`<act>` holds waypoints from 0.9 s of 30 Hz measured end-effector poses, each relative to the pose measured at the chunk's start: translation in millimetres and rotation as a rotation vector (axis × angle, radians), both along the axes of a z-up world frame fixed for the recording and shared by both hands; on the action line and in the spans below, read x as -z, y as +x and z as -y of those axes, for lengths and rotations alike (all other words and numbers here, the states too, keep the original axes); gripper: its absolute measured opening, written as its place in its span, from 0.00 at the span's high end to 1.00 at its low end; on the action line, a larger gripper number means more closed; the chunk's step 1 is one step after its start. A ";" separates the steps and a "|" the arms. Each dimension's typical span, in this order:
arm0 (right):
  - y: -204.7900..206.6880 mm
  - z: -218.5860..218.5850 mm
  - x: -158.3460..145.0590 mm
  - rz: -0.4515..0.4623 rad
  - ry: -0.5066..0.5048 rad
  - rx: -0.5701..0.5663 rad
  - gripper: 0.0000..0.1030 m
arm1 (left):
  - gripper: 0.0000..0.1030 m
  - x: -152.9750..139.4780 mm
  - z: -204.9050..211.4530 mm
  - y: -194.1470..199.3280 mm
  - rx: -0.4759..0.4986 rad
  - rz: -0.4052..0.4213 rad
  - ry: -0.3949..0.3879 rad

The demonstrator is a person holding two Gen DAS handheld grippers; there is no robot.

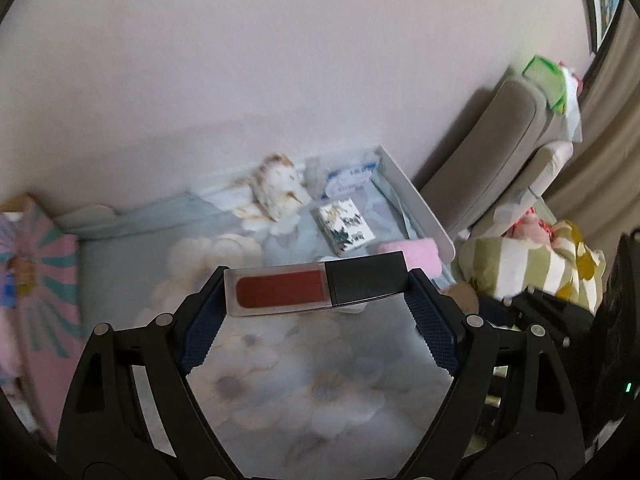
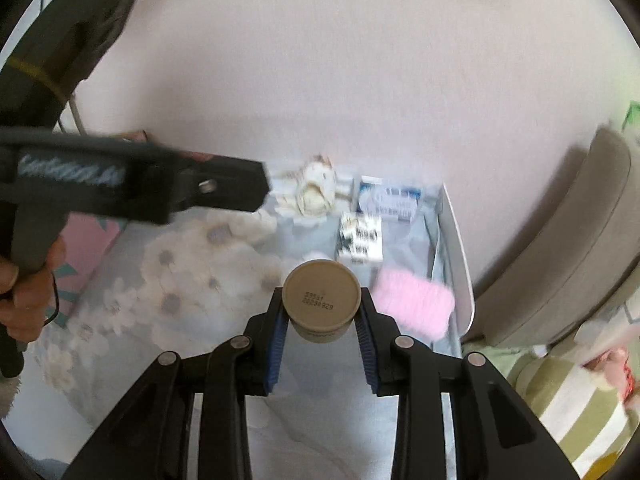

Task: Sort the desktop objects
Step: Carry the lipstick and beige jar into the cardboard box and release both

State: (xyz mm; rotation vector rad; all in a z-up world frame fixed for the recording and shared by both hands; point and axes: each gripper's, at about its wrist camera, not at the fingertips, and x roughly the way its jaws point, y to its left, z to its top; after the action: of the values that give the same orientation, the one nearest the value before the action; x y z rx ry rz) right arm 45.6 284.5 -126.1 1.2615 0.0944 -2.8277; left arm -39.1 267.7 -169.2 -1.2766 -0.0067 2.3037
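Observation:
My left gripper [image 1: 316,290] is shut on a lip gloss tube [image 1: 280,290] held lengthwise, its dark red clear body to the left and its black cap [image 1: 366,280] to the right, lifted above the floral cloth [image 1: 312,384]. My right gripper [image 2: 322,306] is shut on a small tan round jar [image 2: 322,294], its printed base facing the camera, also off the table. Behind both stands a white tray [image 1: 418,204] [image 2: 460,248] holding a shell-like ornament [image 1: 280,188], a patterned small box [image 1: 346,226], a blue-and-white box [image 2: 390,198] and a pink fluffy item [image 2: 412,304].
A pink patterned box [image 1: 36,276] lies at the left. A grey chair [image 1: 500,152] and a green-striped cushion [image 1: 532,264] crowd the right. A person's hand [image 2: 24,292] grips the left gripper's handle in the right wrist view. A plain wall rises behind.

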 end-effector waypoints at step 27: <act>-130.2 243.4 -73.7 0.077 -0.001 -0.557 0.71 | 0.18 -66.5 266.5 66.6 -0.457 -0.017 -0.008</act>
State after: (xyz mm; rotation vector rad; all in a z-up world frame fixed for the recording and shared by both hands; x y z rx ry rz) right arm -84.6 41.1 -52.4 1.1238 0.3763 -2.3013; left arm 27.5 1.2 -102.7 -1.3700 -0.3140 2.6947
